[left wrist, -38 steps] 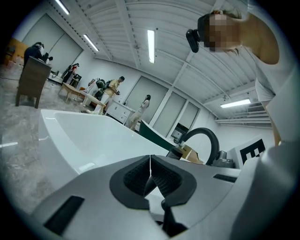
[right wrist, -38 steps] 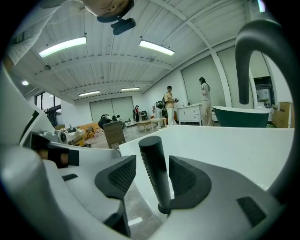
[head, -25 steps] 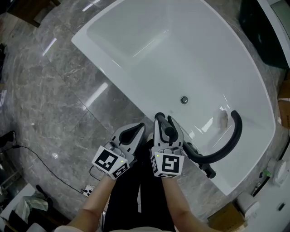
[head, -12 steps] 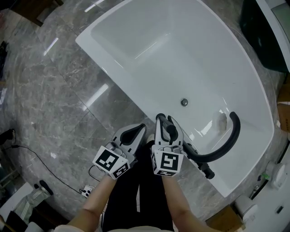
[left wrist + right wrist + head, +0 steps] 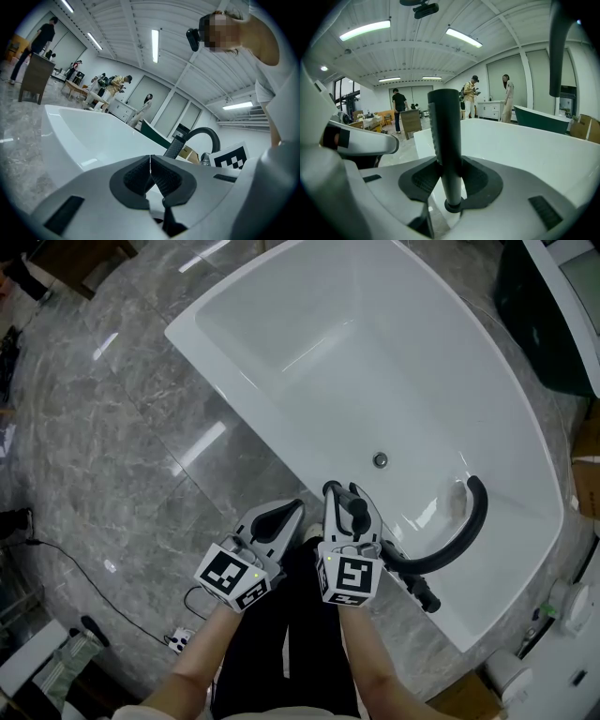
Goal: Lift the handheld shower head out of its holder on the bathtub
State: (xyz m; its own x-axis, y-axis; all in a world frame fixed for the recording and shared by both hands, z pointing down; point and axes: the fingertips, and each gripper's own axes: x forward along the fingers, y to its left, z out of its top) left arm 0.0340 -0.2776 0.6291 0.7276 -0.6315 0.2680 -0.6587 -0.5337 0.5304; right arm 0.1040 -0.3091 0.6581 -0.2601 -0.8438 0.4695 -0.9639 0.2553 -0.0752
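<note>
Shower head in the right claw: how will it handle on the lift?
Probably stiff: the shower head looks like a straight, rigid black wand. The right claw grips its round, narrow stem, so it could twist. It stands tall above the grip and may tilt.

black shower head [image 5: 445, 140] upright in holder [image 5: 453, 206]

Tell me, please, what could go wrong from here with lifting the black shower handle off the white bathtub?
The right hand-held gripper clamps the slim black cylindrical shower handle just above its round black holder; a tilted pull might jam it, or the smooth stem could slip in the grip.
The curved black spout arches close by; the rising handle could knock it.
The left hand-held gripper is shut and empty, so nothing steadies the lift.
</note>
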